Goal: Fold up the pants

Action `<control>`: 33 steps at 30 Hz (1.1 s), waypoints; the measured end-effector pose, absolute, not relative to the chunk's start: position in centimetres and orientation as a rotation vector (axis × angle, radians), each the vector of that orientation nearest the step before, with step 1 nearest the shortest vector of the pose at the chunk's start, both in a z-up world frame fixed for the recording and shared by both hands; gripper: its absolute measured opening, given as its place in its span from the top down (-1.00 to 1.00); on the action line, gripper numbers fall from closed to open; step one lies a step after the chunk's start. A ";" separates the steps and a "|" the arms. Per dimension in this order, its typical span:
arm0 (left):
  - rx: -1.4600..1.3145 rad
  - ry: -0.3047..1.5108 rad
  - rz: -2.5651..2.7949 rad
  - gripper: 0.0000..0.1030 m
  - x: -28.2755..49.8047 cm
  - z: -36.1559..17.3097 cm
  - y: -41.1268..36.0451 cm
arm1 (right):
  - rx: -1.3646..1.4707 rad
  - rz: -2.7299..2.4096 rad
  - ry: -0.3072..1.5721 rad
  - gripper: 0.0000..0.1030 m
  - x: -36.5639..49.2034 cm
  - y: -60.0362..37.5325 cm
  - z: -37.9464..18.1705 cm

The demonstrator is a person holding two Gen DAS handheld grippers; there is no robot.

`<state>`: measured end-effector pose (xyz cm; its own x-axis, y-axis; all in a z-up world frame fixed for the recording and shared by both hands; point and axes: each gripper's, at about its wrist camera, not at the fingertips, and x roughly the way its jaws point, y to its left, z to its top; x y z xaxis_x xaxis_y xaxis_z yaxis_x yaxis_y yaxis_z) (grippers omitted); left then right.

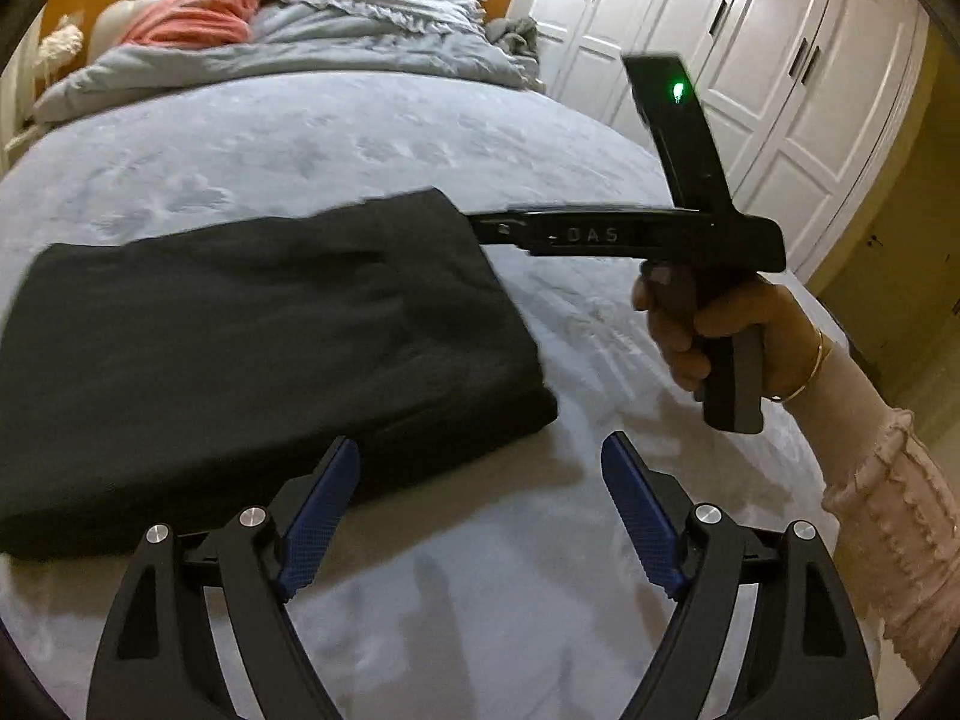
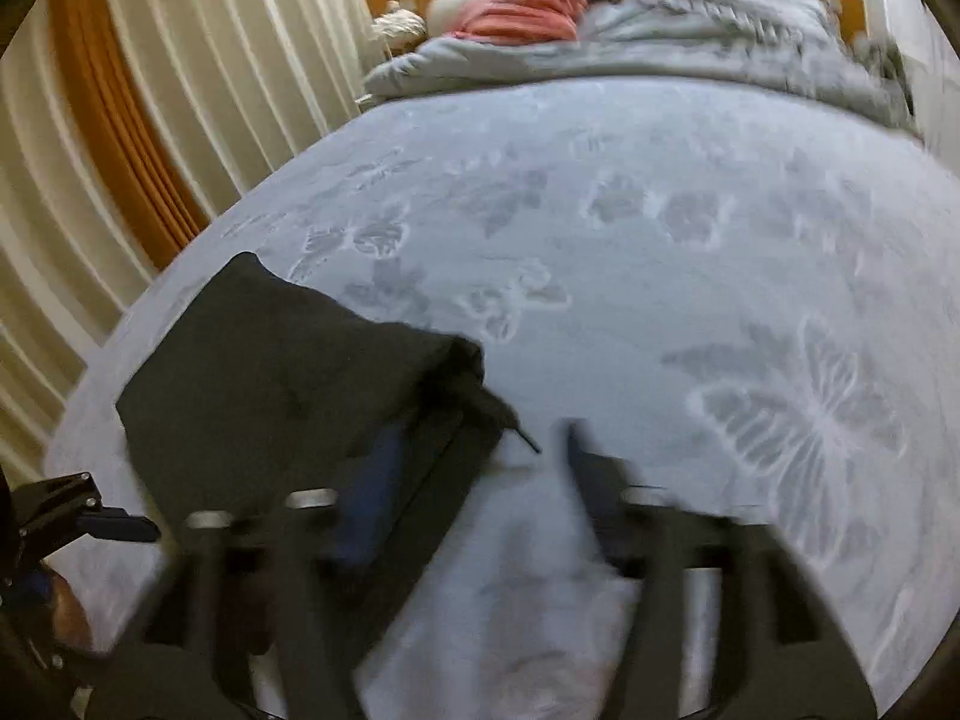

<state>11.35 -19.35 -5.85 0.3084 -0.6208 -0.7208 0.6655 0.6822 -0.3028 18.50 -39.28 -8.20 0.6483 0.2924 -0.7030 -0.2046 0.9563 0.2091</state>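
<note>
Pants (image 1: 258, 354) lie folded flat on bed (image 1: 360, 138); left gripper (image 1: 480, 516) and right gripper (image 2: 480, 492) both gape, empty, fold apparently finished.

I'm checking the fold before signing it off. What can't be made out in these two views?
- Right wrist view: right gripper motion-blurred, so contact with the black pants is unclear.
- Left wrist view: pants cut off at the left edge.
- Both views: layer count hidden under the top layer.

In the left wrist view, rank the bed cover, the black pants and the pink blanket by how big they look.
1. bed cover
2. black pants
3. pink blanket, though it lies farthest away, so its true size is unsure.
</note>
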 end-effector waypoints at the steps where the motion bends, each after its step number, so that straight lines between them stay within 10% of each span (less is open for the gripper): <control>1: 0.044 0.931 -0.847 -0.55 11.5 -6.2 -19.9 | 0.087 0.301 0.820 -0.24 18.6 -39.2 -8.3; 8: -0.148 0.936 -0.738 0.36 15.7 -7.1 -19.7 | 0.119 0.362 0.845 0.01 18.5 -40.3 -9.3; 14: -0.357 0.898 -0.724 0.46 17.0 -4.5 -16.6 | 0.148 0.404 0.834 0.08 18.9 -39.9 -9.7; 18: -0.398 0.858 -0.709 0.46 16.5 -3.0 -15.5 | 0.144 0.422 0.837 0.98 19.5 -38.5 -9.7; 31: -0.412 0.827 -0.702 0.46 15.8 -1.8 -14.4 | -0.027 0.318 0.778 0.81 17.3 -34.9 -7.0; 33: -0.414 0.823 -0.700 0.46 16.0 -1.7 -14.2 | 0.010 0.280 0.768 -0.02 17.6 -36.0 -6.7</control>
<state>15.98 -14.21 -1.73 0.4785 -0.7062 -0.5218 0.4021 0.7045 -0.5848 17.57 -35.97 -6.74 0.6841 0.2535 -0.6839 -0.2459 0.9629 0.1110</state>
